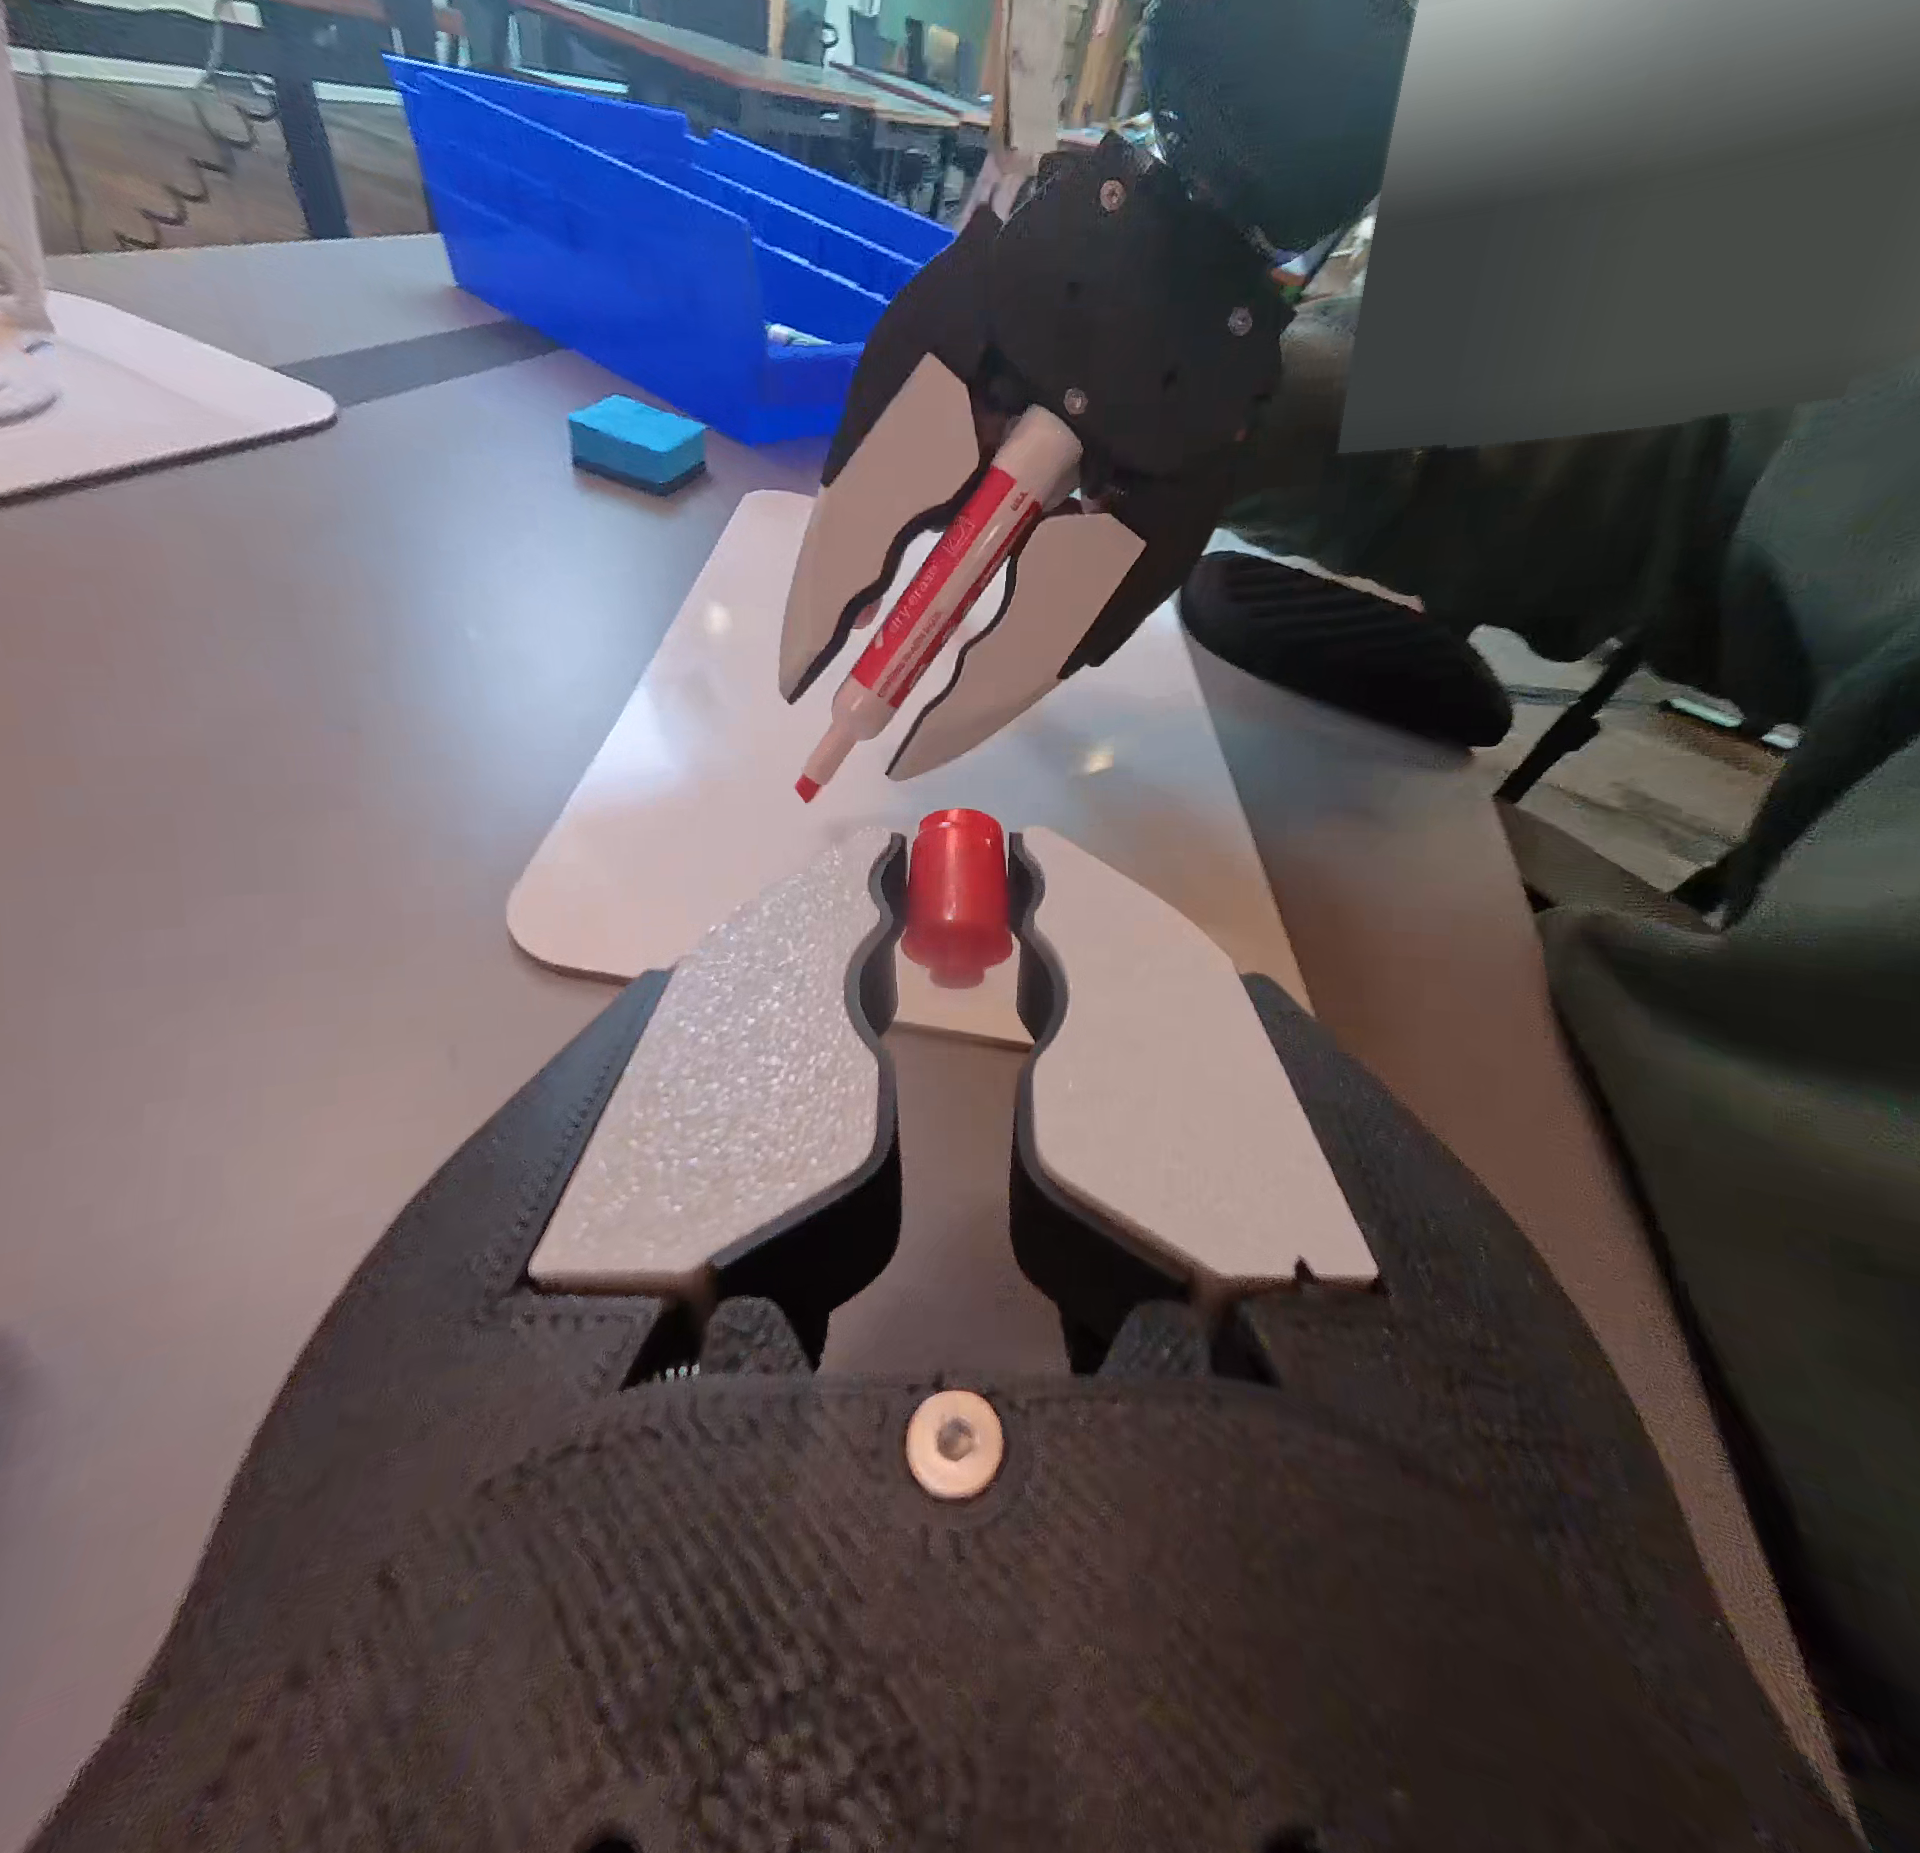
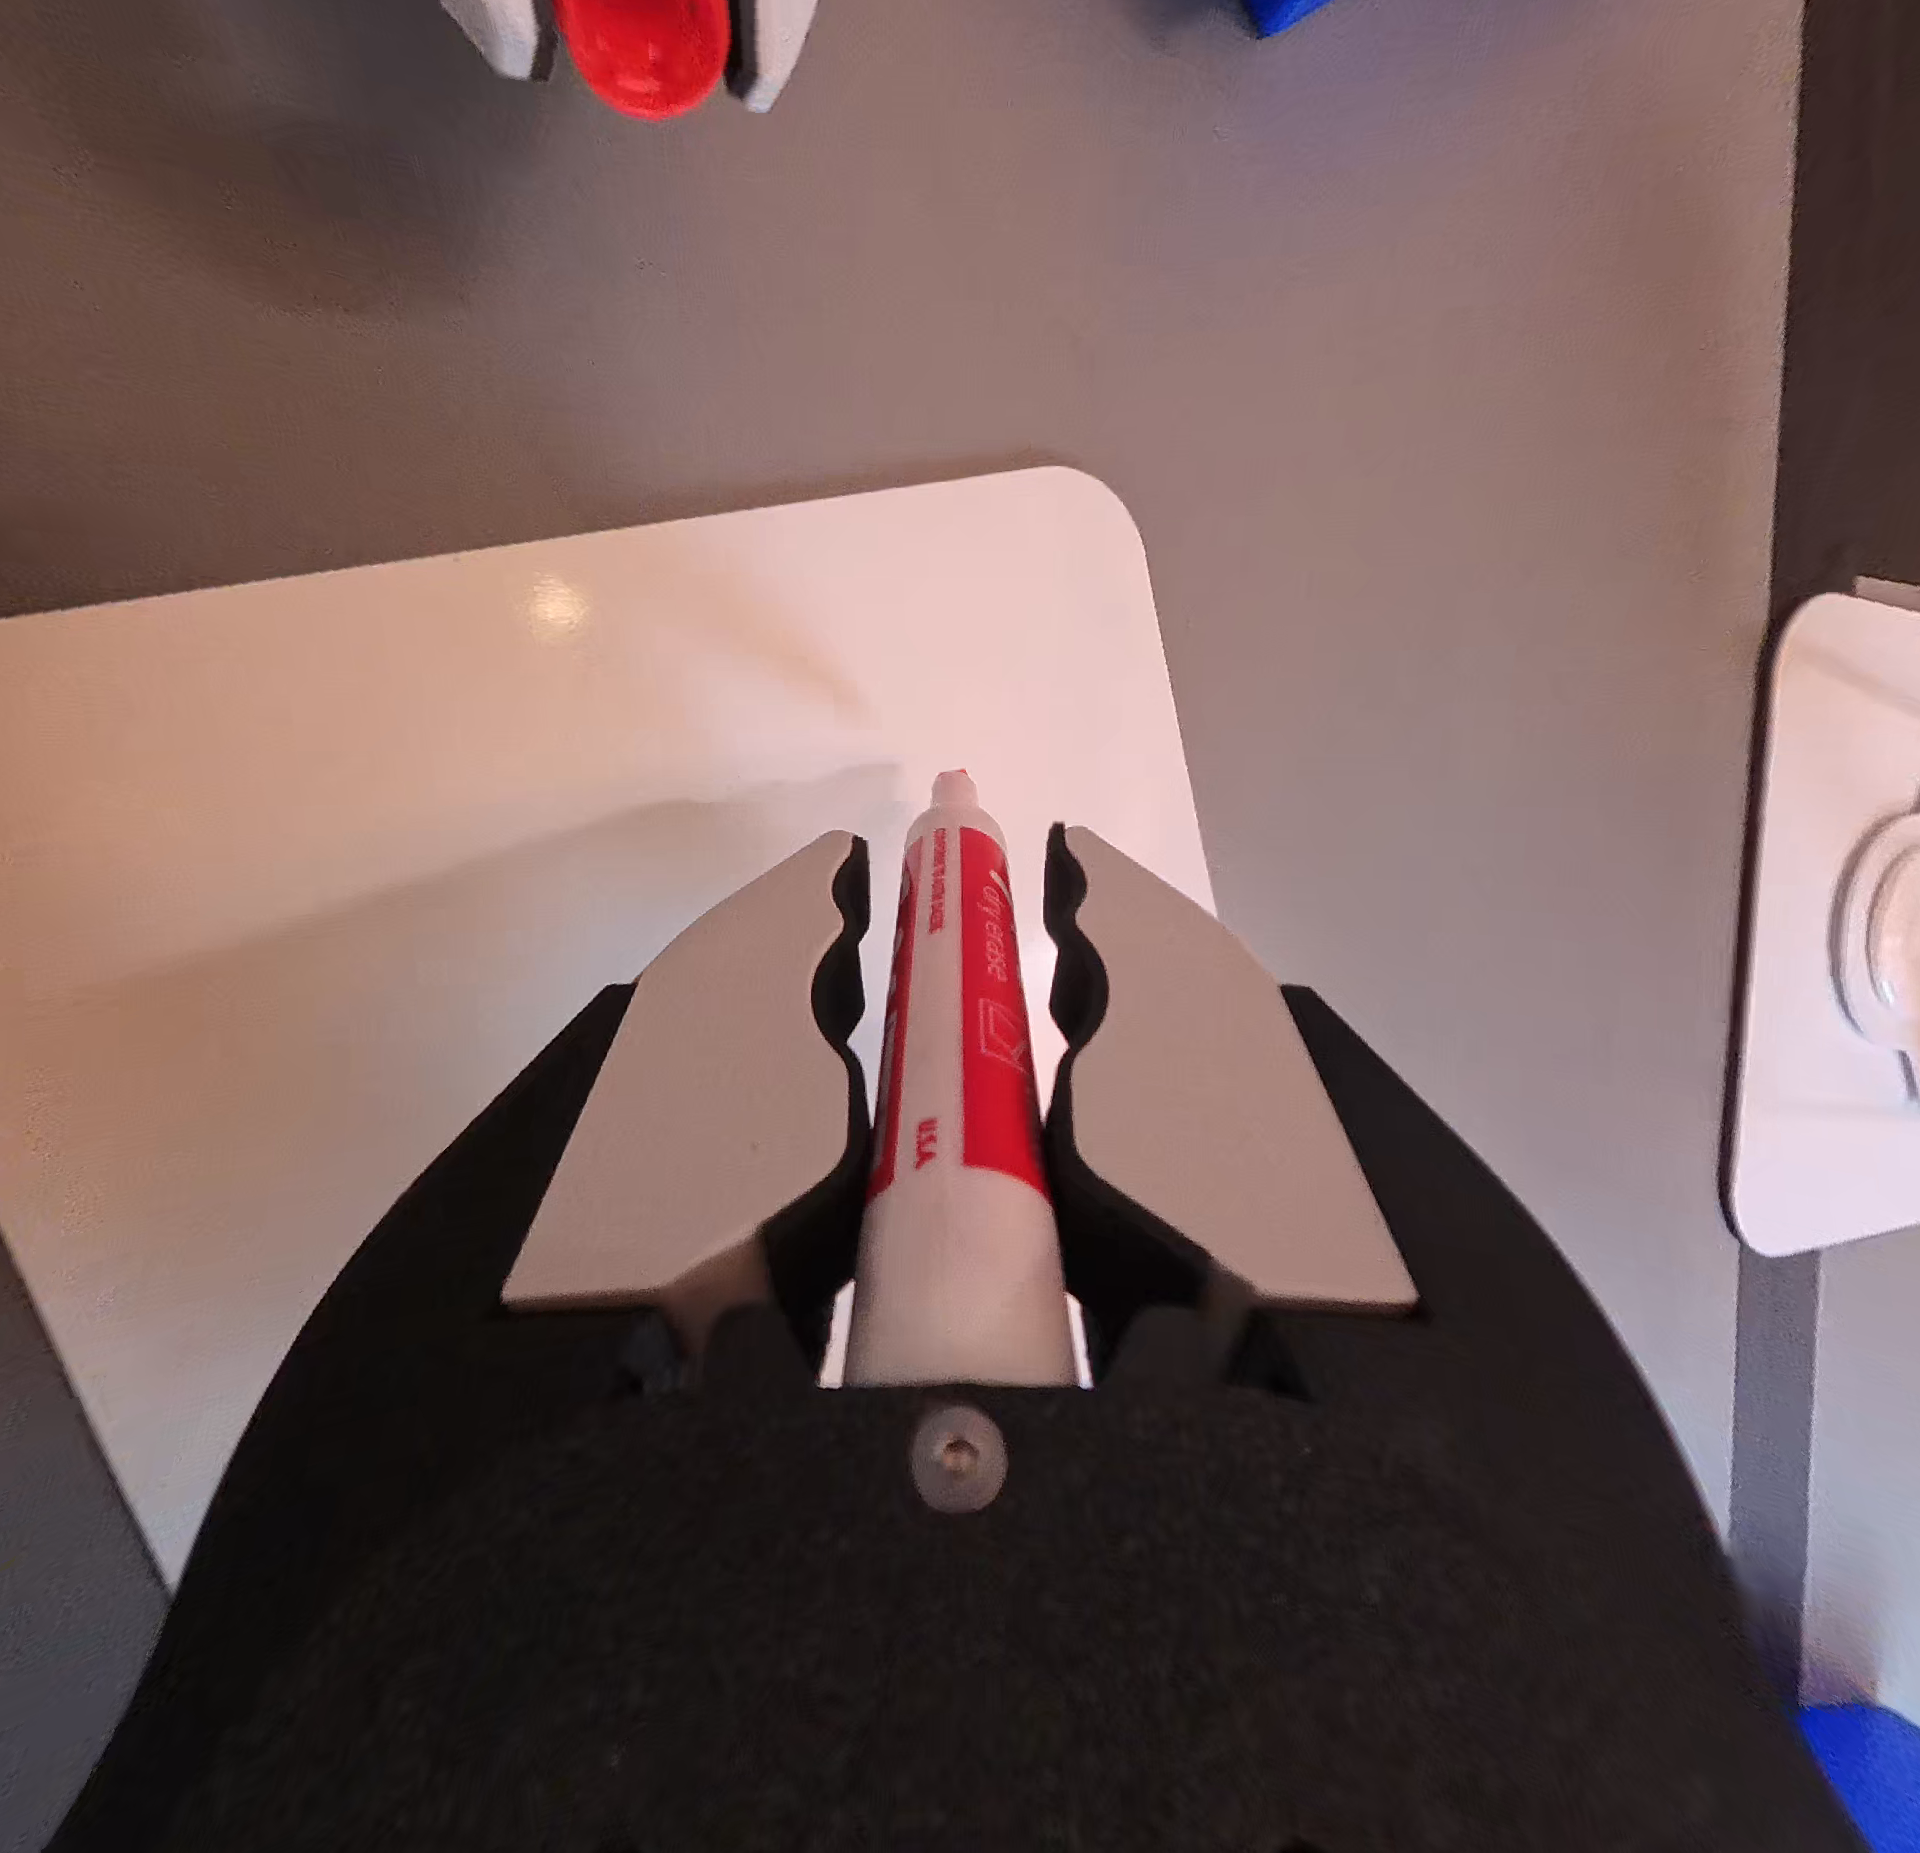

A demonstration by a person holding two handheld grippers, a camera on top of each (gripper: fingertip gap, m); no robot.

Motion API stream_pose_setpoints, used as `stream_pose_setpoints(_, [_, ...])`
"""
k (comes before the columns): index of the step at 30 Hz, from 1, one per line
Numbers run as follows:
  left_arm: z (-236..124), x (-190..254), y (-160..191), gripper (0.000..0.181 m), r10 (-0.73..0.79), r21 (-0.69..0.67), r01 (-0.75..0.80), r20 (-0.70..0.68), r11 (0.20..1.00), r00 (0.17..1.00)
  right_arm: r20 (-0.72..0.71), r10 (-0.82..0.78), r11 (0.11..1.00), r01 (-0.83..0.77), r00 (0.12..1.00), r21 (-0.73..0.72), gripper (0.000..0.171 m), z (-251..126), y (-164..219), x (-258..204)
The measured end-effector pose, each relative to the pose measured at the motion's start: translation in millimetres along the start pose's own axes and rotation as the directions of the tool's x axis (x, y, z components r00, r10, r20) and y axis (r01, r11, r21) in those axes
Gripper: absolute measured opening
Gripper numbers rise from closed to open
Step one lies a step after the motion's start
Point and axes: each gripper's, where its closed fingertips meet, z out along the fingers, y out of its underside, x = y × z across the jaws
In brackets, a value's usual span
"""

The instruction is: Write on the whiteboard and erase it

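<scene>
A small white whiteboard point(image 1: 717, 681) lies flat on the grey table, bare of marks; it also shows in the right wrist view point(image 2: 416, 785). My right gripper point(image 2: 954, 847) is shut on an uncapped red marker point(image 2: 956, 1014), tip pointing down just above the board. The left wrist view shows that gripper point(image 1: 847, 728) and marker point(image 1: 925, 608) hovering over the board. My left gripper point(image 1: 954, 847) is shut on the red marker cap point(image 1: 956, 894) at the board's near edge; the cap also shows at the top of the right wrist view point(image 2: 639, 16). A blue eraser point(image 1: 637, 442) sits beyond the board.
A blue plastic bin point(image 1: 623, 234) stands behind the eraser. A second white board point(image 1: 135, 390) with a clear stand lies at the far left, also visible in the right wrist view point(image 2: 1829, 930). A black chair point(image 1: 1340, 640) and a person's dark clothing are past the table's right edge.
</scene>
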Motion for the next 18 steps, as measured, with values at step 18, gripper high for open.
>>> stream_pose_setpoints(18, [-1.7,-19.0,8.5,0.018,0.058,-0.056,-0.051,0.123,0.997,0.991,0.067,-0.038,0.998,0.042,0.997,-0.051,0.033,19.6,-2.7,3.8])
